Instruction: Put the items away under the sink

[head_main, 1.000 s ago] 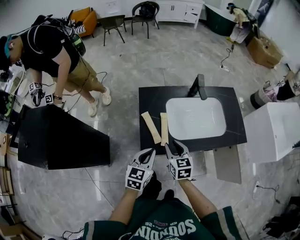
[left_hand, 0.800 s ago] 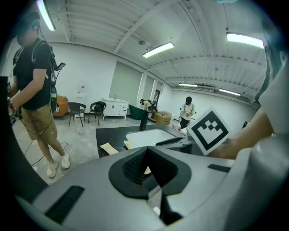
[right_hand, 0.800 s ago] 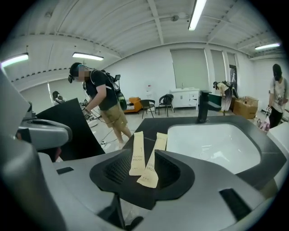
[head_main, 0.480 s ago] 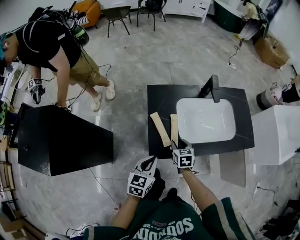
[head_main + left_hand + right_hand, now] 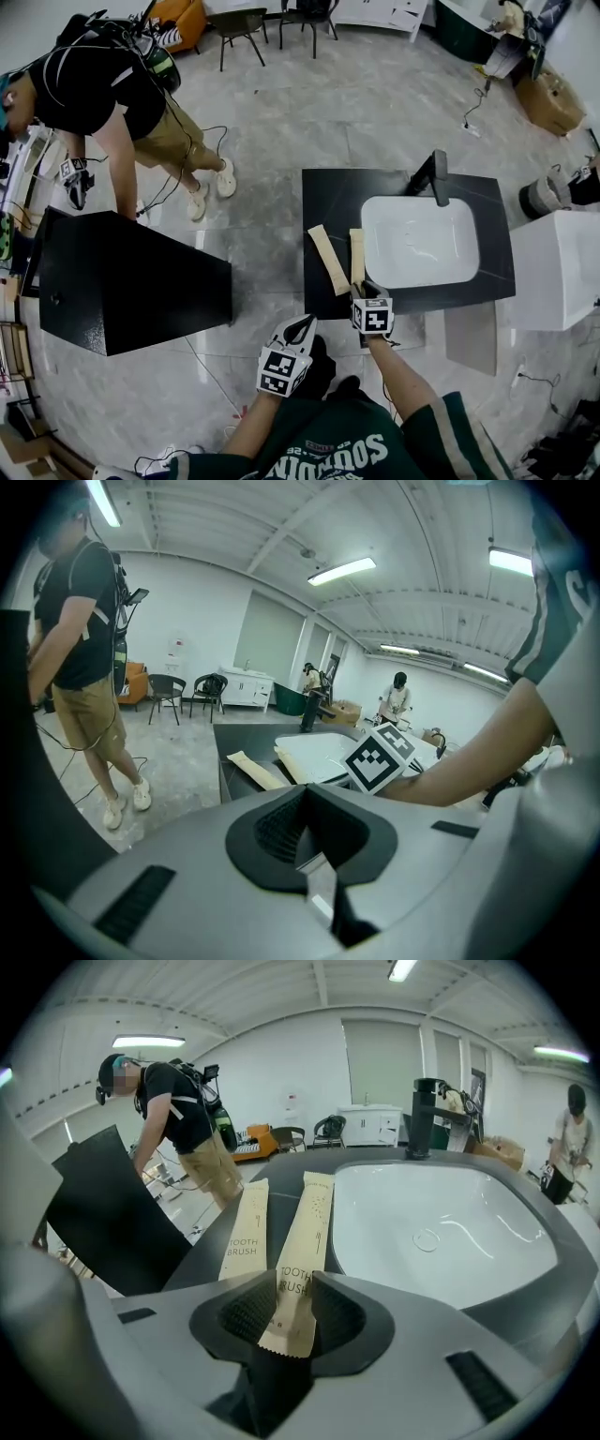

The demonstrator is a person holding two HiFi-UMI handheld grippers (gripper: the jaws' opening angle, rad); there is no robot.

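The right gripper [image 5: 295, 1283] is tilted down low over the front edge of the vanity. Its jaws have just been closing with the near end of a toothbrush packet between them. The tips stand at the packet's two long edges, and nothing shows that they pinch it yet. The left gripper [image 5: 305, 794] hangs off the vanity's front, jaws together on nothing.

The black vanity top [image 5: 323, 197] carries everything. The white basin [image 5: 419, 242] fills its right part, and two paper packets lie side by side on the bare strip to the basin's left, nearly parallel. The toothbrush packet [image 5: 305, 1232] between the jaws is the one just beside the basin's rim. The second toothbrush packet [image 5: 242, 1227] lies further left, near it but not touching.

The step in hand, as I judge it, is picking up that first packet. It is thin, flat paper on a hard top, so the tips likely need to sit right down on the surface before the squeeze finishes, or they may close above it. Gripped across its width, the sleeve will probably buckle, so a gentle squeeze should do for something this light. A straight lift would keep the far end from dragging onto the rim or nudging its neighbour. The space under the sink is not in view.
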